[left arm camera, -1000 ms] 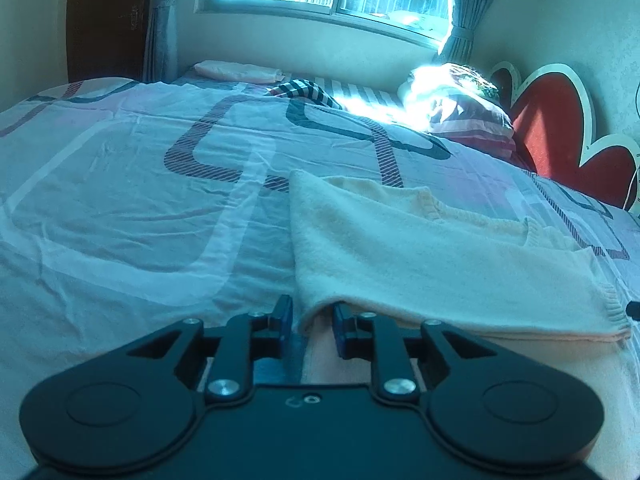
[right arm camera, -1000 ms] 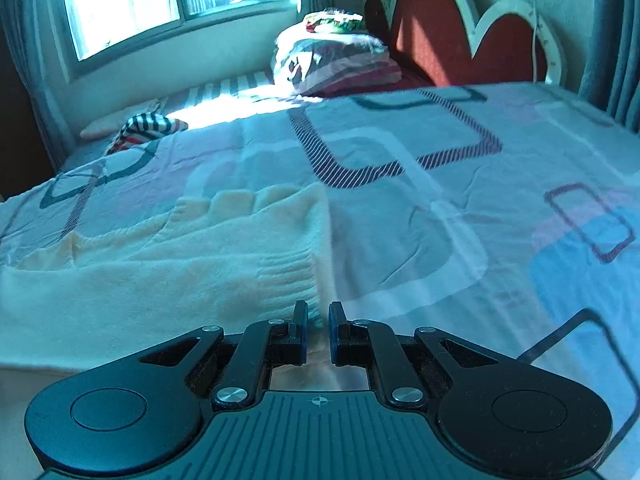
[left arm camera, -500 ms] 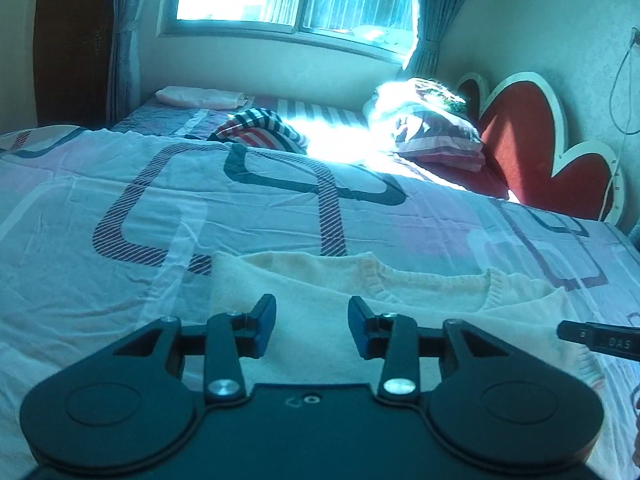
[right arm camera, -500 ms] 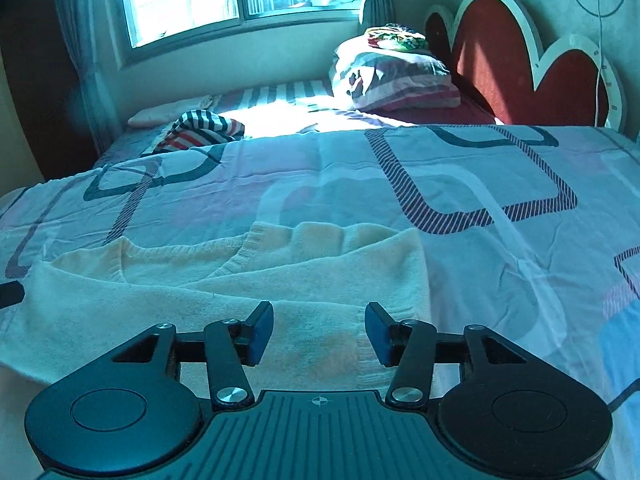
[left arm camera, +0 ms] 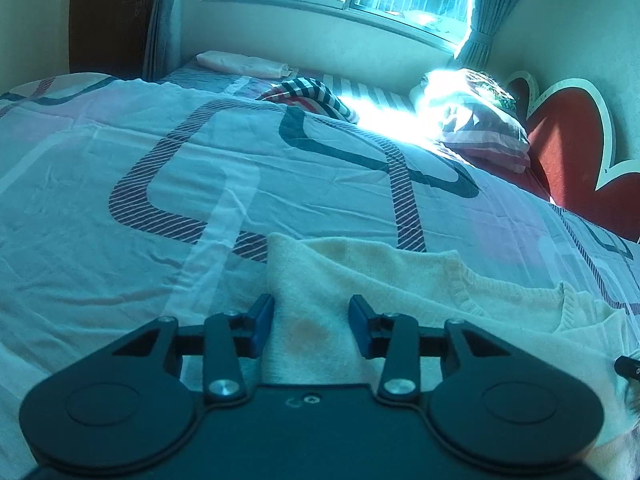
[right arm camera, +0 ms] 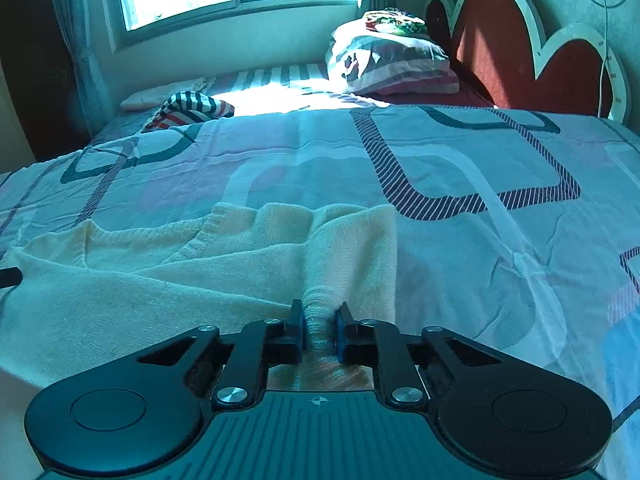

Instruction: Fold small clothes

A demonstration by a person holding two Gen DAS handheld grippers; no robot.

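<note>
A cream knitted sweater (left arm camera: 404, 280) lies partly folded on the patterned bedspread (left arm camera: 120, 208). In the left wrist view my left gripper (left arm camera: 311, 322) straddles the sweater's left end. Its jaws are closing, the cloth lies between them, and the pads do not visibly press it. In the right wrist view the sweater (right arm camera: 160, 280) spreads to the left, and my right gripper (right arm camera: 320, 330) is shut on a bunched piece of its ribbed hem at the right end. The neckline faces away from me.
A striped garment (right arm camera: 192, 106) and a folded pink cloth (left arm camera: 240, 65) lie at the far side under the window. A pillow pile (right arm camera: 392, 64) rests against the red headboard (right arm camera: 516, 44). Bare bedspread (right arm camera: 500, 200) stretches to the right of the sweater.
The left gripper, shut on the sweater's edge a second ago, let go, shifted and stands open over its left end. The right gripper opened half a second ago and has shut on the hem.
</note>
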